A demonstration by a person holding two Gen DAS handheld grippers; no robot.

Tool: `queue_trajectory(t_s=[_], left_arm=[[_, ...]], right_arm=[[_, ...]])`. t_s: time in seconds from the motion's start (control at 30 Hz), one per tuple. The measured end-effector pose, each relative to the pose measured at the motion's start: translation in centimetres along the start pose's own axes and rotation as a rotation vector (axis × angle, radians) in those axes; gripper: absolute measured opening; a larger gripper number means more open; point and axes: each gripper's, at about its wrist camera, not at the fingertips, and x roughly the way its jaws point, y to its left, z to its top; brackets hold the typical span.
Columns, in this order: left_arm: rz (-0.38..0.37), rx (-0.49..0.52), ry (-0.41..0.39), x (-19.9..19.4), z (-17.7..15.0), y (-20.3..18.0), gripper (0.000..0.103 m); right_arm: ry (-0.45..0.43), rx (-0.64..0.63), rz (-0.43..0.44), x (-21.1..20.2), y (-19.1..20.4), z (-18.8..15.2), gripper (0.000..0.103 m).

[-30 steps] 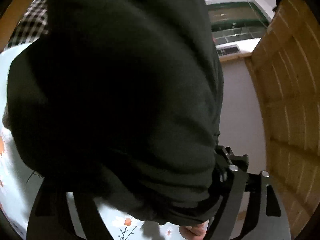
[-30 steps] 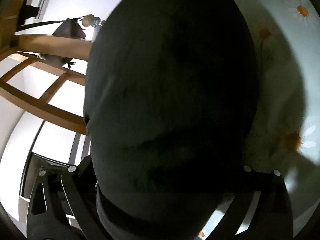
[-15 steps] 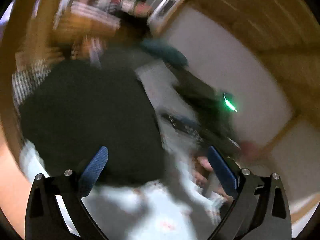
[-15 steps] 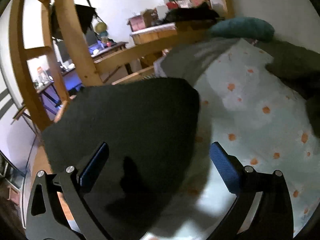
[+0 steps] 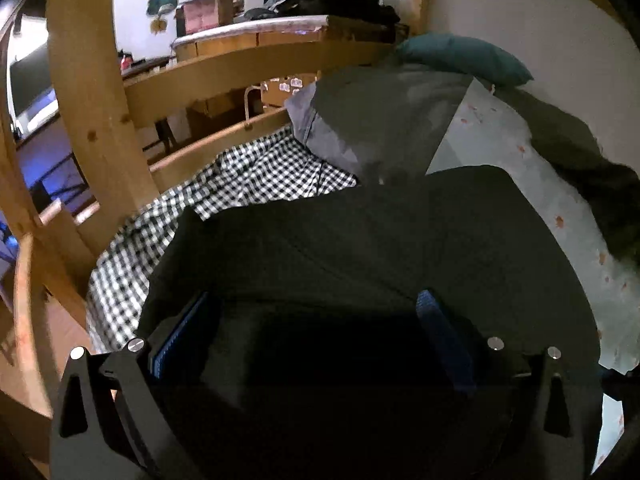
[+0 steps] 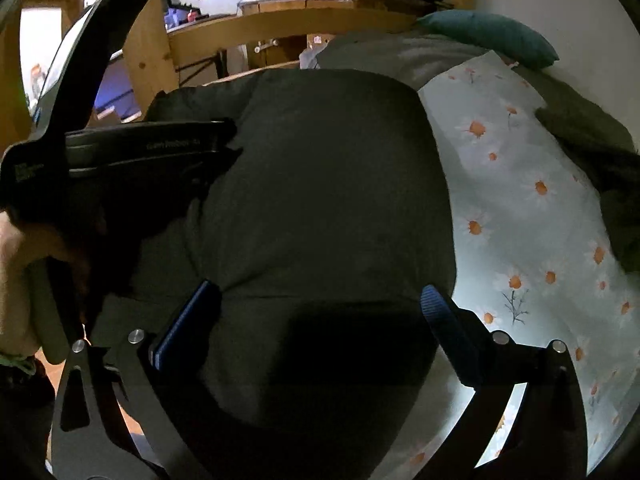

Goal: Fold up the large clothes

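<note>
**Both grippers stand over the folded dark garment, jaws spread and empty**

The dark garment (image 5: 360, 248) lies in a folded slab on the bed, directly below and ahead of both grippers; it covers the near part of the floral sheet (image 6: 532, 208) and reaches out toward the bed's wooden side rail (image 5: 224, 142), where it overlaps a checked cloth (image 5: 256, 176); its long axis appears to run from the near edge of the bed toward the head end, where a grey pillow (image 5: 384, 120) and a teal cushion (image 5: 460, 58) sit.

The left gripper (image 5: 312, 332) hangs over the rail-side half with its jaws wide and nothing pressed between them; the right gripper (image 6: 316, 320) hangs over the half beside the bare floral sheet, equally wide and empty; in the right wrist view the left tool shows at the left, carried in the person's hand (image 6: 24, 280), so the two stand side by side across the garment's short width.

Judging from this, a further fold would most likely bring the near edge forward along the long axis; each gripper is nearest its own near corner, so neither would need to cross; the fabric is dark and its near hem falls in shadow, so where that edge runs I cannot tell.
</note>
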Motion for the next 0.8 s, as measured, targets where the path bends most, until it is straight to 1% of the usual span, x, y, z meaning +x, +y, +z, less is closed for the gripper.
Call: queue_trajectory(t_s=[0.03, 0.1, 0.17, 0.3, 0.37, 0.4, 0.43, 0.5, 0.6, 0.67, 0.7, 0.73, 0.8], left_arm=[[-0.009, -0.006, 0.002, 0.4, -1.1, -0.1, 0.099], [-0.028, -0.018, 0.008, 0.7, -1.7, 0.0, 0.099], [-0.032, -0.015, 0.018, 0.9, -1.8, 0.2, 0.099], [-0.011, 0.015, 0.044, 1.7, -1.7, 0.1, 0.099], [0.013, 0.017, 0.067, 0.5, -1.4, -0.4, 0.099], [0.033, 0.021, 0.075, -0.6, -1.6, -0.5, 0.099], [0.060, 0.024, 0.064, -2.1, -2.1, -0.7, 0.099], [0.083, 0.041, 0.022, -4.6, -2.8, -1.1, 0.099], [0.090, 0.067, -0.034, -9.1, -5.1, -2.0, 0.099], [0.147, 0.059, -0.074, -12.1, -6.8, -2.3, 0.099], [0.165, 0.052, -0.088, -13.4, -7.4, -2.5, 0.099], [0.169, 0.044, -0.099, -15.0, -8.3, -2.4, 0.099], [0.129, 0.033, -0.110, -17.7, -9.9, -2.3, 0.099]], right_arm=[[0.005, -0.004, -0.002, 0.4, 0.1, -0.3, 0.101], [0.013, -0.018, -0.012, 0.9, 0.3, -0.5, 0.101], [0.042, -0.013, -0.005, 1.3, 0.1, -0.5, 0.101], [0.069, 0.015, 0.007, 1.0, -0.2, -0.5, 0.101], [0.060, 0.050, 0.025, -0.3, -0.6, -0.8, 0.101], [0.055, 0.079, 0.039, -1.3, -0.7, -1.2, 0.100], [0.048, 0.096, 0.052, -2.1, -1.0, -1.7, 0.100], [0.023, 0.118, 0.070, -4.2, -0.8, -2.6, 0.100], [-0.027, 0.134, 0.059, -8.2, 0.2, -4.5, 0.100], [-0.047, 0.140, 0.041, -10.1, 0.5, -5.7, 0.100], [-0.058, 0.145, 0.034, -11.2, 0.8, -6.5, 0.100], [-0.071, 0.148, 0.033, -12.0, 0.9, -7.0, 0.100], [-0.104, 0.161, 0.019, -14.2, 1.4, -8.7, 0.100]])
